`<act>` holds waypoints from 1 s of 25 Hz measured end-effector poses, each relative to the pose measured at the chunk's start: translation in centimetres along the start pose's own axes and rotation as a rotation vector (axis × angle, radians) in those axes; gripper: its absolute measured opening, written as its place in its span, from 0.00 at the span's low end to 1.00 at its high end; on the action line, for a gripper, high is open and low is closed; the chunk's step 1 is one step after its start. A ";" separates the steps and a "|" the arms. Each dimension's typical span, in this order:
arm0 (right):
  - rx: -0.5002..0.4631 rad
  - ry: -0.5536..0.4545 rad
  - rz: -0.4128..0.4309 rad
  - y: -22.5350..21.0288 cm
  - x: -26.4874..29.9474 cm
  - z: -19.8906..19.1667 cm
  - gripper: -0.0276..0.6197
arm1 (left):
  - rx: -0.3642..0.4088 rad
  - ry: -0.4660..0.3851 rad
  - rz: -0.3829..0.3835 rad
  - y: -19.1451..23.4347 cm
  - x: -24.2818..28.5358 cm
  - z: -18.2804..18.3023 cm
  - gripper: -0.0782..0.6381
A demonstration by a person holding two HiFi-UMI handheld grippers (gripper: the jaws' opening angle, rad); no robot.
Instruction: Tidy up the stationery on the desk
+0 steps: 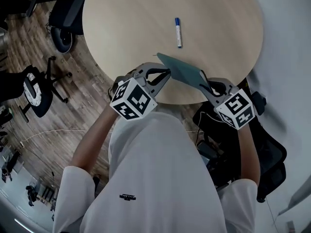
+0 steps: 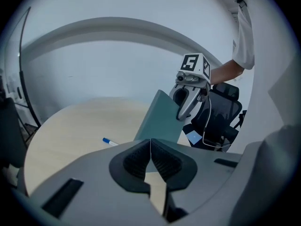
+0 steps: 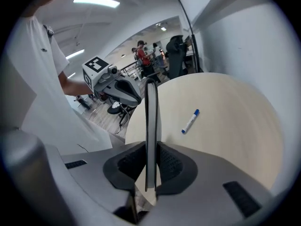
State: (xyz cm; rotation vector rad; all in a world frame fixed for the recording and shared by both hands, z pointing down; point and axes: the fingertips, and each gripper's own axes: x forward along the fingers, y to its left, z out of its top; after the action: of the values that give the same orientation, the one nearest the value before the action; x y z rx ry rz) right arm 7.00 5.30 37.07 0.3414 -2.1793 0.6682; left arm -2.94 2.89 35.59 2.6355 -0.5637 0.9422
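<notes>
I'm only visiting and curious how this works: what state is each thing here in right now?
Notebook: closed, tilted up, clamped in right tool.
Right tool: shut on notebook.
Left tool: shut at notebook's edge; grip unclear.
Pen: capped, lying flat on table.

The marker lay on the worktop, near its middle. The notebook hung tilted above the worktop's near edge, clear of its surface. The right tongs clamped the notebook's right end, just outside the worktop's near rim. The left tongs, pressed together, stood at the notebook's left corner, over that same rim. A wheeled chair stood on the floor beside the worktop's left rim, and a second chair stood off its near right.
</notes>
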 end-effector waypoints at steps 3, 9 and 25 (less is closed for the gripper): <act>-0.080 0.076 0.074 1.9 1.7 3.2 0.17 | -0.068 -0.011 0.016 0.4 -3.4 -1.4 0.14; -0.195 0.191 0.266 2.9 7.1 6.7 0.17 | -0.125 -0.005 0.004 0.2 -5.6 -4.3 0.14; -0.254 0.303 0.412 -1.1 19.0 18.0 0.17 | -0.364 -0.024 0.148 10.8 -9.6 -8.4 0.14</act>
State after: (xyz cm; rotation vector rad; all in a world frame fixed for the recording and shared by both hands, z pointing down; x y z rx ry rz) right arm -15.96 -6.17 42.63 -0.3324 -2.0207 0.6061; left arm -19.15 -0.87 37.02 2.3062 -0.8575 0.7631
